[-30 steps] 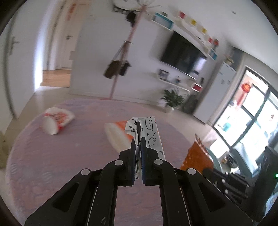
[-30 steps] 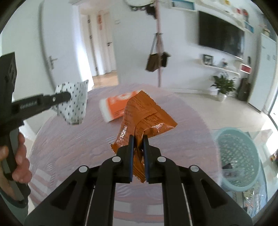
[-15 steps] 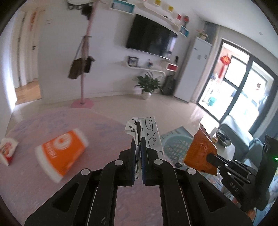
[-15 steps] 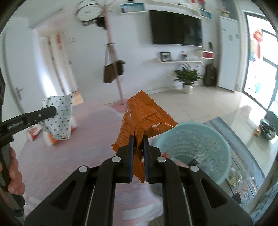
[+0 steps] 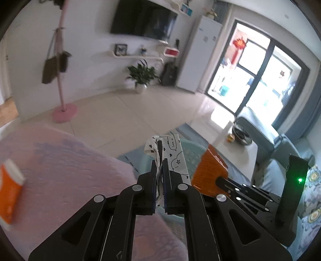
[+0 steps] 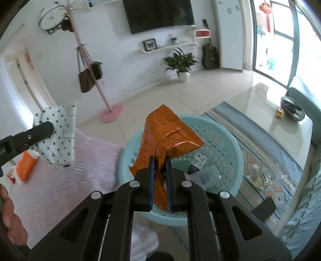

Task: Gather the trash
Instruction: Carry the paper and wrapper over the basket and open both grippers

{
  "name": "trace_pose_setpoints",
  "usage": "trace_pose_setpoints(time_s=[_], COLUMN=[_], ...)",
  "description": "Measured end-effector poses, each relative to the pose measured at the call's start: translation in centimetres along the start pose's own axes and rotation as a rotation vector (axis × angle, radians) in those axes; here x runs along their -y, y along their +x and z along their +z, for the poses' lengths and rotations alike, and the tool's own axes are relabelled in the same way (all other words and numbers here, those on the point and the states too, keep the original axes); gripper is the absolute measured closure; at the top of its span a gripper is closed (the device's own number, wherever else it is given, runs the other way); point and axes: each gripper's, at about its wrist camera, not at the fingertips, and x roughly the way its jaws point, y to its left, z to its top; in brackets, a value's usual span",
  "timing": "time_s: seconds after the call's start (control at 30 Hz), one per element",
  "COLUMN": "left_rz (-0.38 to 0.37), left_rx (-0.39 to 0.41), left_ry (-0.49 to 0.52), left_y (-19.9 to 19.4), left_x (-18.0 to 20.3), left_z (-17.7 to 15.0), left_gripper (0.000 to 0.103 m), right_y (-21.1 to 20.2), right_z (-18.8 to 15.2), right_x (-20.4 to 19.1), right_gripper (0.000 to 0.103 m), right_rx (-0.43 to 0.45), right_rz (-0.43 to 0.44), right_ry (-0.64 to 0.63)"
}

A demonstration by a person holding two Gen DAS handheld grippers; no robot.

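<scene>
Two wrappers: one in each of my grippers, both held up off the table.
Orange wrapper [image 6: 160, 138]: crumpled foil bag, pinched at its lower edge; it stands up from the pads and hangs over the basket's near side. It also shows in my left view [image 5: 208, 170], at the right.
Right gripper [image 6: 159, 160]: jaws clamped on the orange wrapper, tilted downward toward the basket.
Patterned wrapper [image 5: 170, 152]: white with small black hearts and doodles, gathered into a twist where I grip it. From the right view [image 6: 58, 136] it sits above the table edge, left of the basket.
Left gripper [image 5: 159, 164]: jaws clamped on the patterned wrapper; it enters my right view from the left.
Basket [image 6: 230, 140]: pale blue, perforated wall, on the floor just beside the table; a few scraps lie in its bottom. In the left view only its rim [image 5: 192, 146] peeks out behind the patterned wrapper.
Table [image 6: 90, 170]: pink cloth, round edge nearest the basket.
Orange pack [image 6: 25, 166]: orange and white, lying on the table at far left, blurred.
Rug [image 6: 260, 160]: patterned, blue, under the basket.
Room behind: coat stand [image 6: 90, 66] with bags, potted plant [image 6: 180, 62], television [image 6: 158, 14] on the wall.
</scene>
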Motion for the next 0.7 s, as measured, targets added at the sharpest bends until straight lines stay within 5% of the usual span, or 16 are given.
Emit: trace_pose_setpoints(time_s=[0.3,0.37,0.6,0.7], left_rz=[-0.044,-0.055,-0.048,-0.049], left_rx=[-0.102,-0.108,-0.06,-0.026], left_ry=[-0.009,-0.01,0.009,0.016], left_y=[5.8,6.1,3.9,2.1], left_x=[1.2,1.6,1.7,1.4], left_z=[-0.8,-1.0,-1.4,-1.7], left_gripper=[0.093,0.071,0.042,0.036], right_y=[1.9,1.9,0.7,-0.2], right_z=[-0.1,-0.1,-0.2,0.1], right_x=[2.2,2.6,3.2,2.6], right_gripper=[0.086,0.079,0.056,0.056], right_rx=[-0.035,-0.036,-0.018,-0.002], right_rz=[-0.062,-0.067,-0.085,-0.074], right_ry=[0.02,0.024,0.043,0.036])
